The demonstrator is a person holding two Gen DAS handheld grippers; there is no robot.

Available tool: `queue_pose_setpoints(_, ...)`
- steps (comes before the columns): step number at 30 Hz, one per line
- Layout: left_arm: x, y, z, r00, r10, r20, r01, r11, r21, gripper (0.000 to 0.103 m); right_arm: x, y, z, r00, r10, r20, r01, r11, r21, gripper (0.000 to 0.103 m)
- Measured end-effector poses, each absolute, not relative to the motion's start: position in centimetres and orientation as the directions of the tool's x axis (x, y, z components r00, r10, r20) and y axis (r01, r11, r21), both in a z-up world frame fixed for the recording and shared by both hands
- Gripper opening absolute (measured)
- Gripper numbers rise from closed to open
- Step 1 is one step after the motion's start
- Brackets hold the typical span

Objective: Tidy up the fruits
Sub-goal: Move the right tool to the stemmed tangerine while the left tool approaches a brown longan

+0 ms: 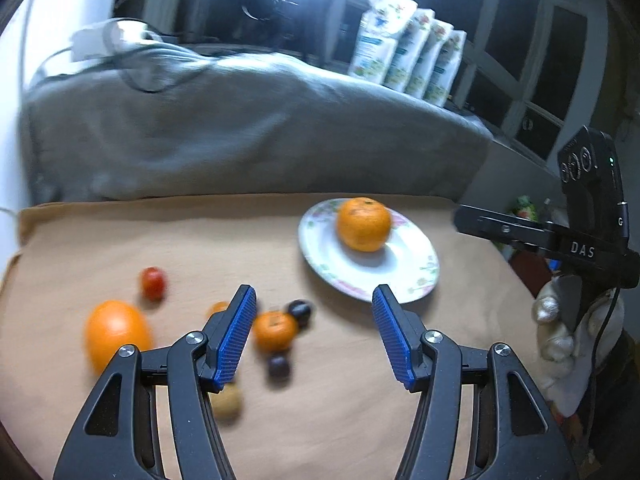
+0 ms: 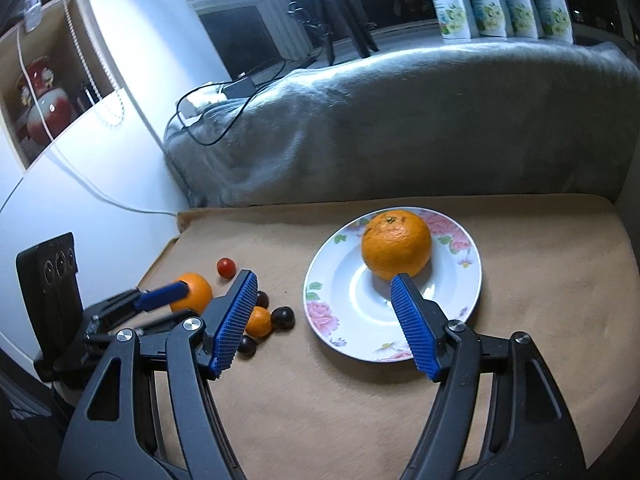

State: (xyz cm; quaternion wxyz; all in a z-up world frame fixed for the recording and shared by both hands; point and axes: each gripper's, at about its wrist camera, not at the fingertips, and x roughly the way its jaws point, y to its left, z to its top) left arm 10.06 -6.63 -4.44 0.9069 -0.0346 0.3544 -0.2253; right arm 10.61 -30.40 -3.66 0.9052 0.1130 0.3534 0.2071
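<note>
On the tan cloth (image 2: 360,400) at left lie one large orange (image 2: 196,290), one cherry tomato (image 2: 226,267), one mandarin (image 2: 259,322) and three dark grapes (image 2: 283,317). One dimpled orange (image 2: 397,244) sits on the floral plate (image 2: 320,292). Left gripper (image 1: 314,334) and right gripper (image 2: 324,322) both gape, empty.

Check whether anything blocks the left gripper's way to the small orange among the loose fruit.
Nothing visible blocks it. The left gripper is open and empty, and the small orange lies just ahead by its left finger. Dark round fruits touch it on the far and near sides, crowding a grasp.
</note>
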Motion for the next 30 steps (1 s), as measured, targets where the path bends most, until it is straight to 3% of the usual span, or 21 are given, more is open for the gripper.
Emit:
queue_pose_setpoints(8, 8.7, -1.2, -4.9, 0.694, -0.34, -0.635, 0.273, 0.94, -0.205, 0.06, 10.2, -27.7, -4.0, 0.63, 0.47, -0.618, -0.358, 0.882, 0.306, 0.072)
queue_pose_setpoints(18, 6.9, 0.8, -7.0, 0.662, -0.344, -0.666, 0.24, 0.939, -0.247, 0.059, 9.8, -22.2, -4.8, 0.562, 0.476, -0.676, -0.498, 0.848, 0.182, 0.071)
queue_pose_setpoints(23, 6.6, 0.2, -8.5, 0.623, -0.375, -0.687, 0.253, 0.927, -0.277, 0.054, 10.2, -19.8, -5.8, 0.504, 0.475, -0.721, -0.559, 0.816, 0.146, 0.055)
queue_pose_setpoints(30, 6.7, -0.5, -10.4, 0.577, -0.404, -0.709, 0.262, 0.915, -0.308, 0.052, 12.0, -17.7, -8.1, 0.429, 0.454, -0.781, -0.593, 0.794, 0.135, 0.05)
